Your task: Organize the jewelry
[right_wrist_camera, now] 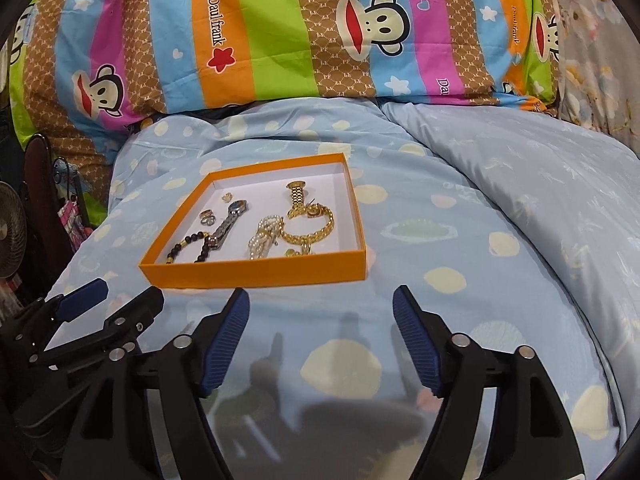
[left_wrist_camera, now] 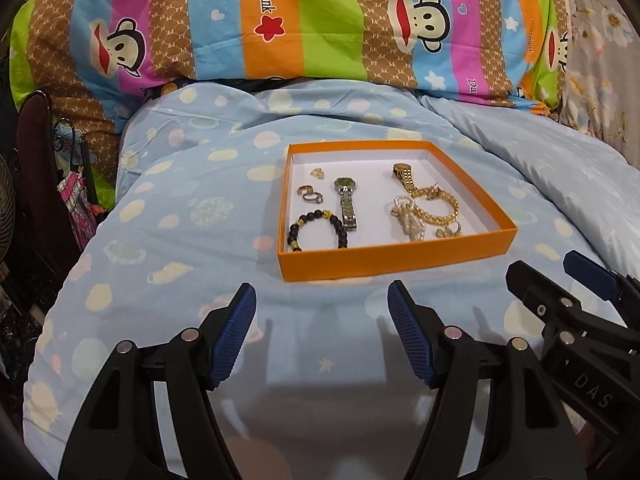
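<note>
An orange box lid (left_wrist_camera: 384,265) (right_wrist_camera: 256,273) with a white inside lies on the blue bedspread and holds the jewelry. Inside it are a black bead bracelet (left_wrist_camera: 316,229) (right_wrist_camera: 188,245), a silver watch (left_wrist_camera: 346,202) (right_wrist_camera: 228,224), two rings (left_wrist_camera: 309,194) (right_wrist_camera: 207,217), a gold watch (left_wrist_camera: 404,176) (right_wrist_camera: 297,196), a gold chain bracelet (left_wrist_camera: 438,208) (right_wrist_camera: 310,226) and a pearl piece (left_wrist_camera: 408,216) (right_wrist_camera: 264,238). My left gripper (left_wrist_camera: 322,296) (right_wrist_camera: 114,294) stands open in front of the box, nothing between its fingers. My right gripper (right_wrist_camera: 321,300) (left_wrist_camera: 540,268) is open too, empty, just right of the box's near edge.
A striped cartoon-monkey pillow (left_wrist_camera: 280,20) lies behind the box. The blue spotted bedspread (right_wrist_camera: 480,240) rises in folds at the right. At the left edge the bed drops off to dark clutter and a fan (right_wrist_camera: 10,232).
</note>
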Action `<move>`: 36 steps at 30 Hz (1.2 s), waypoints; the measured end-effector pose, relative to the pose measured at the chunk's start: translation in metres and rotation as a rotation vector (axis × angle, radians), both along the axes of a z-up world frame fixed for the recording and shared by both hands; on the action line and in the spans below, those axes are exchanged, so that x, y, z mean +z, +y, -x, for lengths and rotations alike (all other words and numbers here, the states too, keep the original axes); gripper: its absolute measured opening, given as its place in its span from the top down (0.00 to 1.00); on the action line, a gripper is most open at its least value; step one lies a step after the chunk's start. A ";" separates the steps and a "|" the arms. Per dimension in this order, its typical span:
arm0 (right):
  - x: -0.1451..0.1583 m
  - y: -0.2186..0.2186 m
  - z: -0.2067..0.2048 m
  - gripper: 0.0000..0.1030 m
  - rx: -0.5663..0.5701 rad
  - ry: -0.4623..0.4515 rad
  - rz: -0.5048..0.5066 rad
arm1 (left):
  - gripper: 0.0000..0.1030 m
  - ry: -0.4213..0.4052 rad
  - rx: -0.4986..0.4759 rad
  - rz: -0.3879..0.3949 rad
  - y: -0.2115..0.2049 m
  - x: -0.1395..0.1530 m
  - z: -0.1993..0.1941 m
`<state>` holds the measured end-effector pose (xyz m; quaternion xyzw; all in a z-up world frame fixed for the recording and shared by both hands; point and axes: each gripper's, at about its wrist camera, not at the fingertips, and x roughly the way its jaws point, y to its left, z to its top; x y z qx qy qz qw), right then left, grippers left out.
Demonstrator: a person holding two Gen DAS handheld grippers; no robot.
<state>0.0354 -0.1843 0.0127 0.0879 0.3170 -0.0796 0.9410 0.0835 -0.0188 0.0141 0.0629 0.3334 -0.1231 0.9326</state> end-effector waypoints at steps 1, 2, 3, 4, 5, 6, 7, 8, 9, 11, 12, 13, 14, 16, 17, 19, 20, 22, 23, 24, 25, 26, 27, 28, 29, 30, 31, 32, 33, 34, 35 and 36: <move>-0.001 0.002 0.001 0.27 0.002 0.004 -0.002 | 0.36 0.004 0.004 -0.001 0.001 -0.001 0.001; -0.001 0.002 0.002 0.26 0.003 0.009 -0.003 | 0.35 0.008 0.014 -0.001 0.002 -0.001 0.002; -0.001 0.003 0.002 0.25 0.003 0.015 0.000 | 0.34 0.015 0.020 0.004 0.004 -0.002 0.001; -0.002 0.005 0.003 0.25 0.002 0.019 0.005 | 0.33 0.020 0.025 0.007 0.005 -0.002 0.000; -0.002 0.006 0.003 0.24 0.000 0.020 0.010 | 0.32 0.028 0.031 0.012 0.007 -0.003 -0.001; -0.002 0.006 0.003 0.23 -0.003 0.022 0.016 | 0.32 0.037 0.033 0.014 0.008 -0.004 -0.003; -0.003 0.006 0.002 0.22 -0.003 0.026 0.017 | 0.32 0.047 0.035 0.015 0.008 -0.006 -0.005; -0.004 0.006 0.001 0.21 -0.003 0.032 0.016 | 0.32 0.058 0.033 0.014 0.007 -0.007 -0.007; -0.004 0.006 0.000 0.21 -0.004 0.040 0.014 | 0.32 0.065 0.033 0.012 0.007 -0.008 -0.008; -0.007 0.004 -0.002 0.21 -0.008 0.056 0.007 | 0.32 0.070 0.030 0.012 0.006 -0.009 -0.009; -0.007 0.003 -0.003 0.21 -0.008 0.060 0.004 | 0.32 0.071 0.030 0.012 0.006 -0.009 -0.009; -0.008 0.003 -0.003 0.21 -0.007 0.062 0.002 | 0.32 0.073 0.029 0.011 0.006 -0.009 -0.009; -0.008 0.003 -0.003 0.21 -0.005 0.063 0.001 | 0.32 0.076 0.029 0.011 0.006 -0.010 -0.010; -0.008 0.003 -0.004 0.21 -0.001 0.065 -0.002 | 0.32 0.081 0.031 0.012 0.006 -0.010 -0.011; -0.009 0.003 -0.004 0.21 0.000 0.066 -0.004 | 0.32 0.084 0.031 0.012 0.006 -0.011 -0.011; -0.009 0.002 -0.005 0.21 0.001 0.070 -0.006 | 0.32 0.087 0.033 0.011 0.006 -0.011 -0.012; -0.009 0.002 -0.005 0.21 0.001 0.072 -0.008 | 0.32 0.088 0.033 0.010 0.006 -0.011 -0.012; -0.010 0.003 -0.006 0.21 0.003 0.073 -0.008 | 0.32 0.092 0.035 0.010 0.006 -0.011 -0.013; -0.009 0.003 -0.006 0.21 0.004 0.073 -0.008 | 0.32 0.094 0.035 0.009 0.006 -0.011 -0.013; -0.009 0.003 -0.006 0.21 0.005 0.073 -0.007 | 0.32 0.095 0.035 0.009 0.006 -0.011 -0.014; -0.010 0.003 -0.006 0.21 0.006 0.074 -0.007 | 0.32 0.096 0.037 0.008 0.006 -0.012 -0.014; -0.010 0.003 -0.006 0.21 0.006 0.074 -0.007 | 0.32 0.098 0.037 0.007 0.005 -0.012 -0.014; -0.010 0.003 -0.006 0.21 0.006 0.075 -0.006 | 0.32 0.099 0.038 0.006 0.005 -0.012 -0.015; -0.010 0.004 -0.006 0.21 0.005 0.076 -0.006 | 0.32 0.099 0.039 0.005 0.005 -0.012 -0.015; -0.010 0.004 -0.006 0.21 0.005 0.077 -0.005 | 0.32 0.100 0.041 0.003 0.005 -0.012 -0.015; -0.010 0.004 -0.006 0.21 0.004 0.078 -0.004 | 0.32 0.100 0.042 0.001 0.005 -0.012 -0.015; -0.010 0.004 -0.006 0.21 0.003 0.080 -0.001 | 0.32 0.100 0.044 -0.001 0.005 -0.012 -0.015; -0.010 0.005 -0.007 0.21 0.002 0.081 0.002 | 0.32 0.100 0.046 -0.005 0.005 -0.013 -0.015; -0.010 0.006 -0.007 0.21 0.000 0.082 0.005 | 0.32 0.100 0.048 -0.008 0.005 -0.013 -0.015; -0.010 0.006 -0.007 0.21 -0.002 0.083 0.008 | 0.32 0.101 0.049 -0.010 0.005 -0.013 -0.015; -0.010 0.006 -0.007 0.20 -0.002 0.084 0.009 | 0.32 0.101 0.051 -0.013 0.004 -0.013 -0.015; -0.010 0.006 -0.007 0.20 -0.002 0.083 0.008 | 0.32 0.101 0.053 -0.015 0.004 -0.013 -0.015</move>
